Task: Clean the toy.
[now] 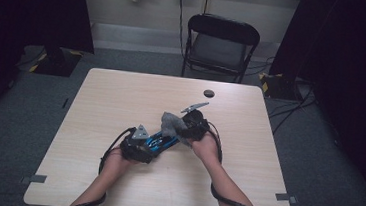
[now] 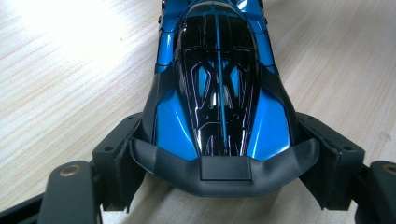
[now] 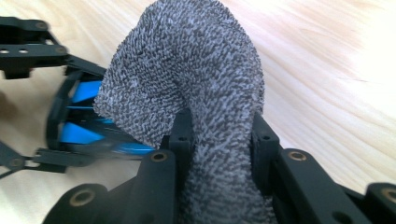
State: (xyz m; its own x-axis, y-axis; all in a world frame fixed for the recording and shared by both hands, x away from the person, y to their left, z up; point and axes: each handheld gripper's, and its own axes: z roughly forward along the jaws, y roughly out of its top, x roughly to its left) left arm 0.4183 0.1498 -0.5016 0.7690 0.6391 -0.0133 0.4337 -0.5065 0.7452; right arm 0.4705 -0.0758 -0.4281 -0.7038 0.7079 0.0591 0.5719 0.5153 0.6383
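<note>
Pale wood grain covers the desk (image 1: 121, 102), which is seen in the middle of the high view with a black folding chair (image 1: 220, 45) behind it at the upper centre and a small dark disc (image 1: 209, 93) lying near its far edge. A blue and black toy race car (image 2: 219, 93) is held just below the centre of the high view, resting on the desk. The left gripper (image 2: 224, 163) is closed on the car's dark bumper end, one jaw pressed against each side, as seen in the lower half of the left gripper view. A grey terry cloth (image 3: 187, 88) is clamped between the narrow-set jaws of the right gripper (image 3: 219, 140) and is draped over the car's other end, at the centre of the right gripper view. The blue bodywork is seen at the left of that view, under the cloth.
</note>
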